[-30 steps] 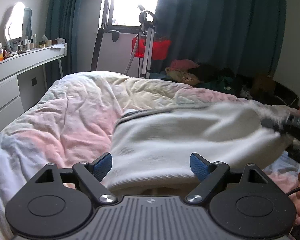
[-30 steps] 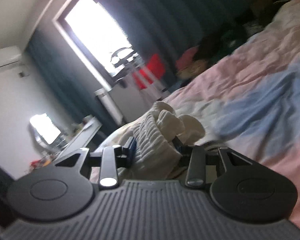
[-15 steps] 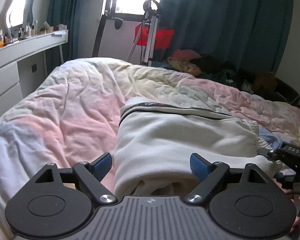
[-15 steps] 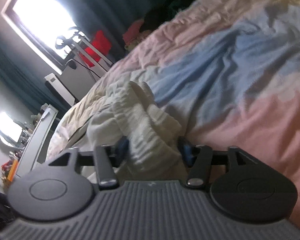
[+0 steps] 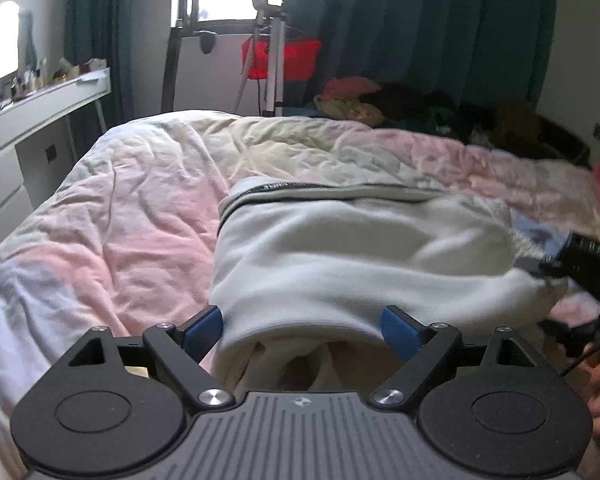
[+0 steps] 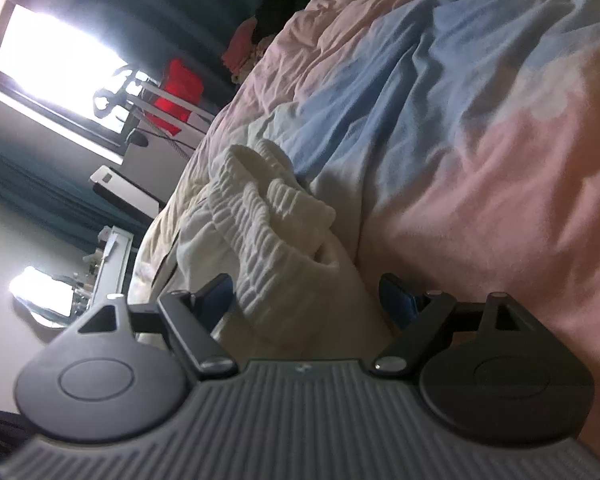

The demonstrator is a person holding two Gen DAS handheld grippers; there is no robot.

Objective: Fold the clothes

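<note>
My right tongs have just been opening; ribbed cuff sits between the pads, let go, w/ no squeeze; left tongs spread wide astride the near fold edge of the white hoodie, not pinching; hoodie lies half-folded on the bed. Step, I reckon: fold laid, release; next needs a fresh grip for 2nd fold.

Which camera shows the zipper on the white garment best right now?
The left wrist view: the dark zipper runs in plain sight along the far edge of the white garment. The right wrist view shows only the garment's ribbed cuff; no zipper can be made out there.
</note>
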